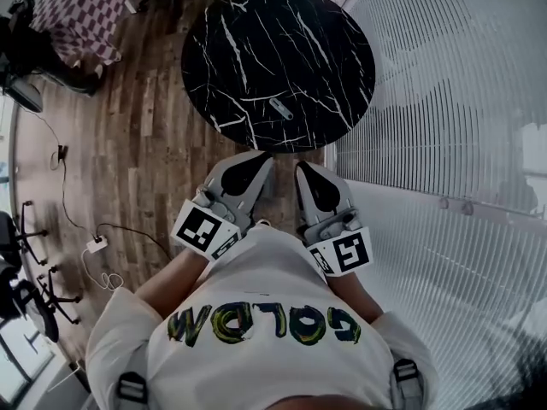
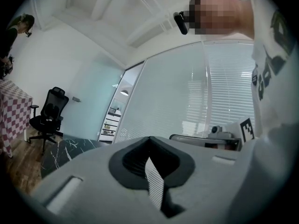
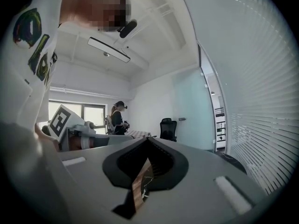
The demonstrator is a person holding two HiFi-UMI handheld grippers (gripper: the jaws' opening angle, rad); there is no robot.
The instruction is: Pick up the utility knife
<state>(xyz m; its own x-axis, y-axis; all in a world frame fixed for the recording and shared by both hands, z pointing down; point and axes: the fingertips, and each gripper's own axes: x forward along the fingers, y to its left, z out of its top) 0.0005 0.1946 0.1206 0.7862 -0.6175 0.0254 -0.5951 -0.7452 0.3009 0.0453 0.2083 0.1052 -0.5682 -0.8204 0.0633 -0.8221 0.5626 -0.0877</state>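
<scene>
**Utility knife pickup: nothing grabbed yet, some thoughts on the grip**

So the utility knife (image 1: 280,108) is lying flat on the round black marble table (image 1: 248,32), in the half nearer the person and angled diagonally. Nothing else is sitting on that top as far as I can see.

Both tongs are hanging back by the person's chest, over the wooden floor (image 1: 145,143) and just short of the table edge, well apart from the knife. The left gripper (image 1: 265,156) is pinched closed with nothing in it, and the right gripper (image 1: 301,165) is doing the same: jaws together, empty. Each gripper view is just showing tips meeting, with the room behind them.

Handling-wise, I'm guessing it's a stiff, fairly light, slim body, so no squish to worry about. The annoying part is that it's sitting low on a hard, slick-looking stone top, so it's probably going to skate if nudged from one side.

I'd be opening the jaws first, then pinching across the narrow width at mid-handle. Which end is carrying the blade is too small to tell from here.
</scene>
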